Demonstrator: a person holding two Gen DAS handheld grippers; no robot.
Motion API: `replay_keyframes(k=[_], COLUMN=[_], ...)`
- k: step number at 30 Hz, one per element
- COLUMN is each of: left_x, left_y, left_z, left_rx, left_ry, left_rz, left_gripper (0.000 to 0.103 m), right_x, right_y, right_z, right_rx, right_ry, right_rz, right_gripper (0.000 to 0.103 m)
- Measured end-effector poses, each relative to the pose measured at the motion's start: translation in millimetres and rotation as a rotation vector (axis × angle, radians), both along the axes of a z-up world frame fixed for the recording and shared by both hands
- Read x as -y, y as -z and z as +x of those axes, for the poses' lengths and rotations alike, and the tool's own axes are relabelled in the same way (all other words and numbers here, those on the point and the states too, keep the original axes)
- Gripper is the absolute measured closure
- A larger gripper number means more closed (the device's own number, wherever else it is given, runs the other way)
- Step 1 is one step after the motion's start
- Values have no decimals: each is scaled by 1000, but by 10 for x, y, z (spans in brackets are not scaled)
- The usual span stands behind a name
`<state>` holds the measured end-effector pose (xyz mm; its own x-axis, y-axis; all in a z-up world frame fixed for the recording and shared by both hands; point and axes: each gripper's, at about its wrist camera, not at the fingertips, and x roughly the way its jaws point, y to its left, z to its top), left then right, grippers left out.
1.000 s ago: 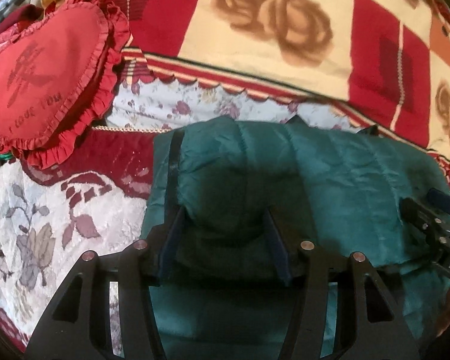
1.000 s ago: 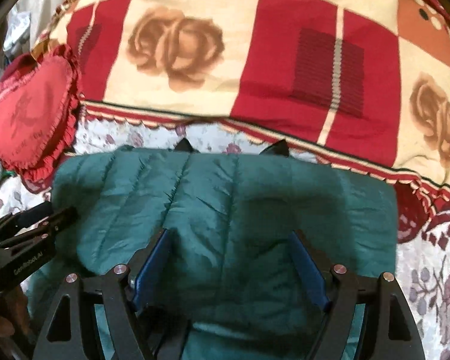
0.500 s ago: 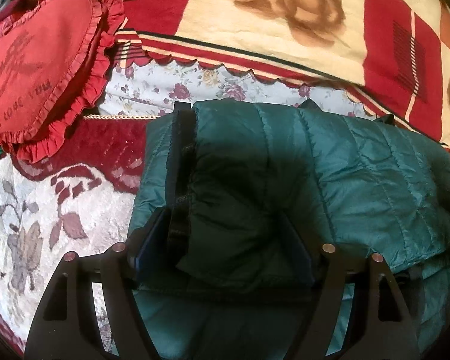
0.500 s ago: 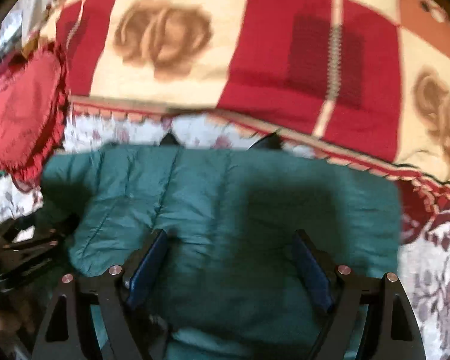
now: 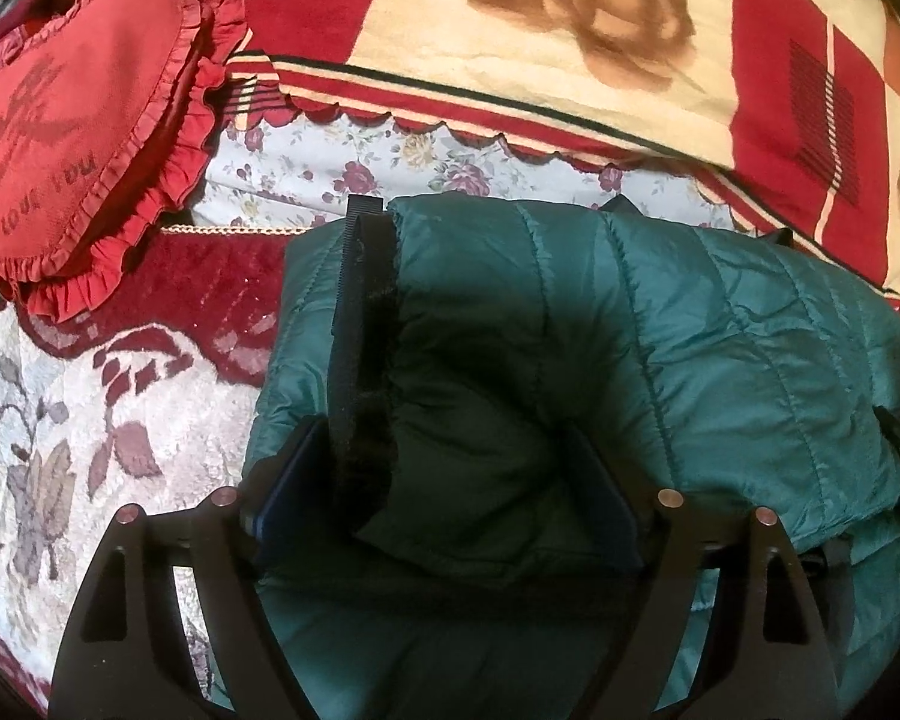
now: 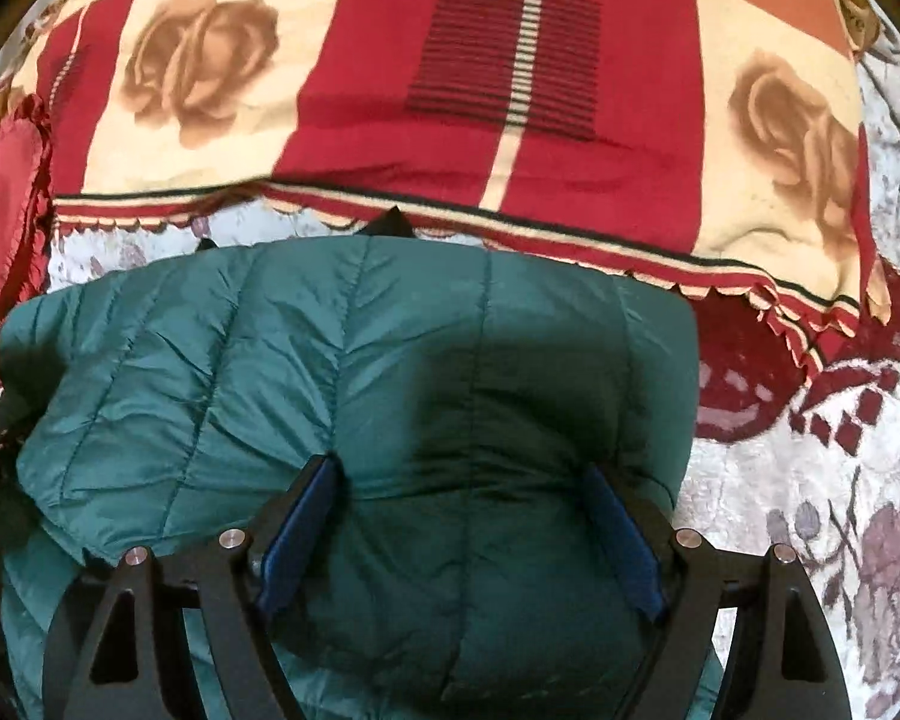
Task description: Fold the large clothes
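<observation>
Floral bedspread (image 5: pixel 60 420) beneath a rose blanket (image 6: pixel 510 90): your left gripper (image 5: pixel 444 480) is opening over the folded green puffer jacket (image 5: pixel 720 330); your right gripper (image 6: pixel 468 516) stands spread, gripping nothing.

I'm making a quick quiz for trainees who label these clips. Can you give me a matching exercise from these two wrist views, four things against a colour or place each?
Things:
1. quilted jacket
2. heart-shaped cushion
3. rose-print blanket
4. black strap

Descriptions:
A. red, with a ruffled edge
B. runs along the jacket's left edge
C. teal green, folded, under both grippers
D. cream and red squares, beyond the jacket

Pairs: 1-C, 2-A, 3-D, 4-B
</observation>
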<state>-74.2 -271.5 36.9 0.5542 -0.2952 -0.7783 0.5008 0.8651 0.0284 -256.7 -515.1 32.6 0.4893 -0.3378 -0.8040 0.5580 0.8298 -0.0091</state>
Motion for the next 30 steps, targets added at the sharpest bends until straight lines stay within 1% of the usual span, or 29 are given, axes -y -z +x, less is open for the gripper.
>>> replay_keyframes(k=[2,4,5,8,10,12,14,16,20,24,30], left_x=[-25,-114,-192,-397,-539,-666,-818,-954,-1204,-1434,-1634], left_y=[-22,-75,-110,-199,-267,-316,-346,-351,-351,-333,-270], left_z=[-12,-51,-86,-201,-317,-442,-591,-744,-1041,-1280,-1587], left_rx=[-5,-17,-25,-45,-40,-27,-13,-8,9,7,6], left_ry=[2,2,-2,-8,-6,-6,-3,3,20,14,15], left_rz=[-3,-26,-43,-79,-93,-91,-89,-89,-74,-89,-92], left_gripper=[21,21,21,21,21,21,21,21,21,21,21], right_x=[-41,-130,-223,-486,-612,-734,-867,-967,-1172,-1353,-1489], right_y=[-125,-246,-356,-570,-633,-679,-682,-642,-563,-498,-397], right_z=[-88,-223,-345,-626,-787,-966,-1173,-1327,-1568,-1806,-2011], right_rx=[10,47,77,119,144,169,195,191,156,144,123], right_ry=[6,-2,-18,-42,-50,-44,-36,-30,-37,-41,-31], right_rz=[0,0,-8,-51,-43,-10,43,61,73,81,84], right_gripper=[21,22,21,21,21,21,21,21,21,21,21])
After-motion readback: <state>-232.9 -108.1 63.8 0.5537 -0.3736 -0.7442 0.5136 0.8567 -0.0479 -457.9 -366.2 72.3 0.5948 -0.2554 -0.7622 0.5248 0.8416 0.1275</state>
